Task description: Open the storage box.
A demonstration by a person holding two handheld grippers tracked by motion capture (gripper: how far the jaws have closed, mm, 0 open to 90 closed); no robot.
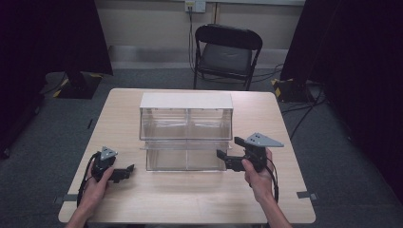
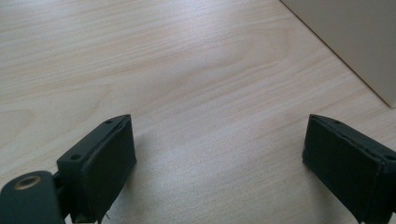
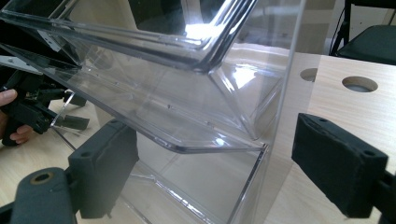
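Clear acrylic bin (image 1: 186, 135) mid-table, white lid on top; see-through walls make its inner dividers hard to read. Right gripper (image 1: 227, 154) at its 3 o'clock corner, jaws apart astride the wall edge (image 3: 261, 154). Left gripper (image 1: 127, 172) at 8 o'clock, jaws wide over bare table (image 2: 196, 70).

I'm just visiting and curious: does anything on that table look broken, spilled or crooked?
Nothing stands out. The clear plastic bin sits square on the table, unbroken and with nothing in it. Both the left gripper and right gripper are open.
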